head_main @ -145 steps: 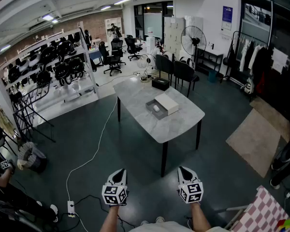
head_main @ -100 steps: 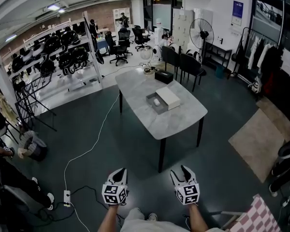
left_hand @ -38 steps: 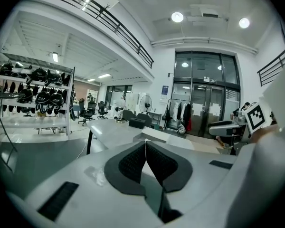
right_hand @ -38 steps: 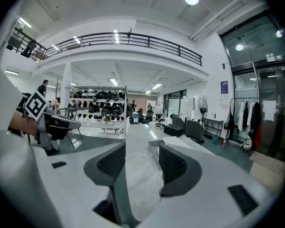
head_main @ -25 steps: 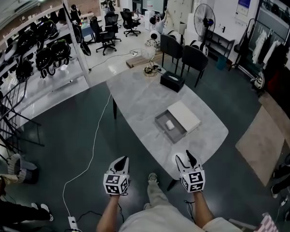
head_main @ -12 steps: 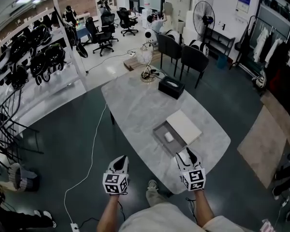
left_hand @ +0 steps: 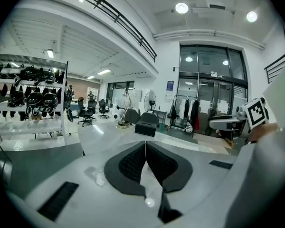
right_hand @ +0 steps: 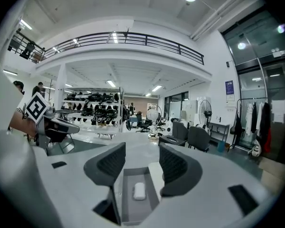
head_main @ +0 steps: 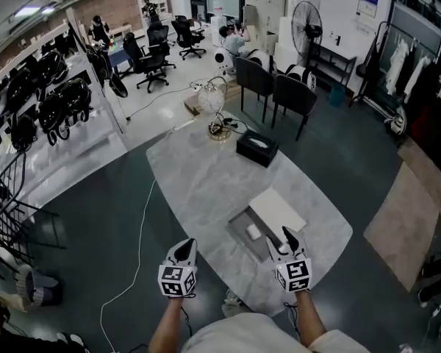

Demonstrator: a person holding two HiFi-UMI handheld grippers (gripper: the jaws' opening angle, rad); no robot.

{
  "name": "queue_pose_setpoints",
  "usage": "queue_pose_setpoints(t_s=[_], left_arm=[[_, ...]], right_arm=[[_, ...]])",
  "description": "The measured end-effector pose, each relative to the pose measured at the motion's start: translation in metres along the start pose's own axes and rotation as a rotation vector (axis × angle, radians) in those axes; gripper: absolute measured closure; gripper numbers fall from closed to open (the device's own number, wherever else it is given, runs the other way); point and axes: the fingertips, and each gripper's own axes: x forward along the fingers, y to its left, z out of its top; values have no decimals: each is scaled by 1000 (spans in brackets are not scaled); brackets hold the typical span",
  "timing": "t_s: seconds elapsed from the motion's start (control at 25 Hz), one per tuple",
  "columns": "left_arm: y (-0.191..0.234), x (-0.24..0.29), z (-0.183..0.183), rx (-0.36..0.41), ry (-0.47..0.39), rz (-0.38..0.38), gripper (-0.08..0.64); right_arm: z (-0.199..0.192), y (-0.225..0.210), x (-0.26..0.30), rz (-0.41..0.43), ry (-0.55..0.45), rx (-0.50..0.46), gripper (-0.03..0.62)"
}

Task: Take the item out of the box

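An open grey box [head_main: 246, 232] lies on the marble table [head_main: 206, 182], its white lid [head_main: 278, 212] set beside it on the right. A small white item [head_main: 253, 232] rests inside the box; in the right gripper view the white item [right_hand: 139, 190] shows on the box floor [right_hand: 133, 205]. My right gripper [head_main: 287, 239] hovers open just before the box, at the table's near edge, the box seen between its jaws [right_hand: 141, 167]. My left gripper [head_main: 184, 251] is shut and empty, held over the floor left of the table edge, its pads [left_hand: 146, 161] pressed together.
A black tissue box [head_main: 257, 147] and a wire lamp stand [head_main: 214, 116] sit at the table's far end. Dark chairs [head_main: 288, 98] stand beyond. Helmet racks [head_main: 51, 101] line the left; a white cable [head_main: 136, 256] runs across the floor. A rug [head_main: 408, 212] lies right.
I have walked up to the table; the box has come from far ahead to just in front of my right gripper. Both grippers keep their pose.
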Motion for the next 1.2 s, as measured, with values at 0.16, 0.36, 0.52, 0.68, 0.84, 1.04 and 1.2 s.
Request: queue_pose_setpoints(t_s=[0.16,0.36,0.52,0.68,0.84,1.04,1.2], left_arm=[[1,27,2,-1,22,-8,543],[-5,53,2,6,52,-17,543],[-5,59,2,17,74,-13,543],[-2,63,1,29,93,-7,543],[-4,72,1,38,100,-17,543],[-14,90,3,49,111,-58,543],[-21,107,3,63,116,-100,543]], right_arm=[[-1,-13,18,5,4,21,382],[-6,-26,32,14,10,42,382],[-12,-32,39,17,17,65,382],[-19,-34,44,23,23,82,382],[-26,-36,48,23,32,93,382],[-32,-44,47,2,44,110,382],[-39,-47,47,-19,54,119,382]])
